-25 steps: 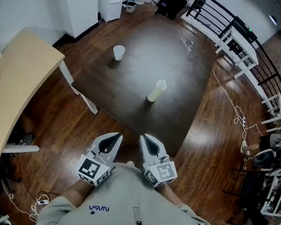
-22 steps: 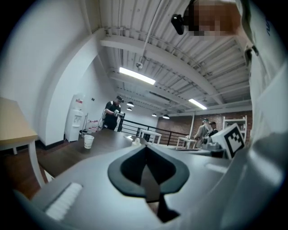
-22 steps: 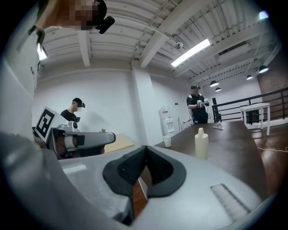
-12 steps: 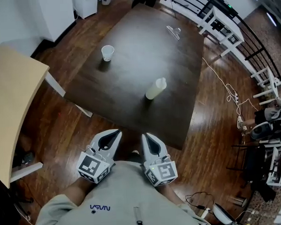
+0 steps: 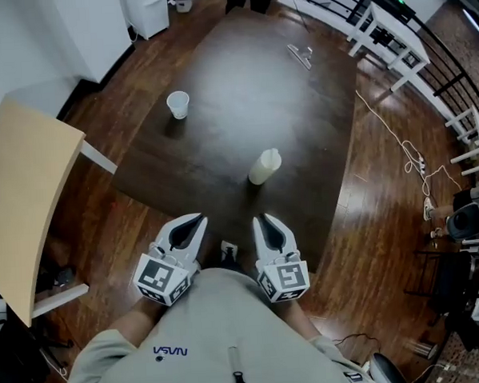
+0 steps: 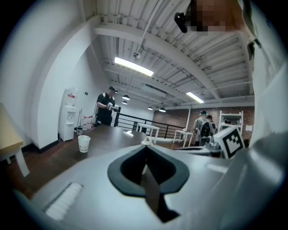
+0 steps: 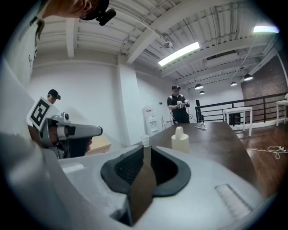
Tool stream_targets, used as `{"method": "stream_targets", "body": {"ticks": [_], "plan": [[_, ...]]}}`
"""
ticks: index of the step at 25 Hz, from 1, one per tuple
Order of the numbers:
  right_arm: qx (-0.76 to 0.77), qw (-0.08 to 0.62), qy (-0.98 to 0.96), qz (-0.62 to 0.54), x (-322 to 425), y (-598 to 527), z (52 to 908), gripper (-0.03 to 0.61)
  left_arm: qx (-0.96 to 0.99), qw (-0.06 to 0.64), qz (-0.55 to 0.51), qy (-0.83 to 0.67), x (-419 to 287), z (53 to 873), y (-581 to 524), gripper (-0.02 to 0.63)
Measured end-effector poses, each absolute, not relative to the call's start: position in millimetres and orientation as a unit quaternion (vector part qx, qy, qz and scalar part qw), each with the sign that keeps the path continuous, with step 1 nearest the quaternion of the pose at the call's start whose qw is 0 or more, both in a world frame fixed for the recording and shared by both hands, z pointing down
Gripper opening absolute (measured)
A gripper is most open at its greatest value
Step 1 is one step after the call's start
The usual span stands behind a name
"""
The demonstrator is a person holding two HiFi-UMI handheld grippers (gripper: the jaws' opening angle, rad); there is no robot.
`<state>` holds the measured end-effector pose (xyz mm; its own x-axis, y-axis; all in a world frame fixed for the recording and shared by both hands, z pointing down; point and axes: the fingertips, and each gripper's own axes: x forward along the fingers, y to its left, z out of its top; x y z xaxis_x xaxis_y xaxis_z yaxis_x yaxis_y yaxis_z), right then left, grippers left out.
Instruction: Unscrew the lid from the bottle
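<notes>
Head view: we find the bottle (image 5: 264,166) standing upright on the dark surface (image 5: 242,82), toward its near edge, with the lid (image 5: 271,154) apparently in place. A paper cup (image 5: 178,103) stands well apart, toward the far left. The left claw (image 5: 195,221) and the right claw (image 5: 263,220) hang side by side close to the person's torso, short of the surface edge, and both point toward the bottle. We judge this a ready posture for the approach, one claw to steady the bottle and the other to turn the lid. Nothing is touched yet.

Left gripper view: the left claw (image 6: 145,148) is clenched, tips together, with nothing between them. It looks across the surface, and the cup (image 6: 83,143) lies off to its left.

Right gripper view: the right claw's (image 7: 146,150) jaws have just been opening and stand slightly parted, empty. The bottle (image 7: 180,138) sits ahead, right of the claw's centre line. We judge the parting to be preparation for a grasp; unscrewing has not begun.
</notes>
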<state>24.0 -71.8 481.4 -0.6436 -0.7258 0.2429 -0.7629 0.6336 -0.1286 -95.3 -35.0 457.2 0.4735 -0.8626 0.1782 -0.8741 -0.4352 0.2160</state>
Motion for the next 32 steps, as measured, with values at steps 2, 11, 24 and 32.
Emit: {"method": "stream_targets", "body": {"ticks": [2, 11, 24, 32], "plan": [[0.412, 0.091, -0.900, 0.107, 26, -90, 492, 0.070, 0.838, 0.142, 0.031, -0.527, -100, 459, -48, 0.003], [0.377, 0.144, -0.907, 0.120, 35, -159, 555, 0.266, 0.821, 0.139, 0.092, -0.545, -81, 461, -71, 0.003], [0.330, 0.178, -0.924, 0.081, -21, -208, 607, 0.362, 0.817, 0.135, 0.115, -0.548, -120, 462, -97, 0.003], [0.336, 0.182, -0.921, 0.080, -30, -222, 622, 0.362, 0.827, 0.150, 0.112, -0.530, -121, 496, -166, 0.003]]}}
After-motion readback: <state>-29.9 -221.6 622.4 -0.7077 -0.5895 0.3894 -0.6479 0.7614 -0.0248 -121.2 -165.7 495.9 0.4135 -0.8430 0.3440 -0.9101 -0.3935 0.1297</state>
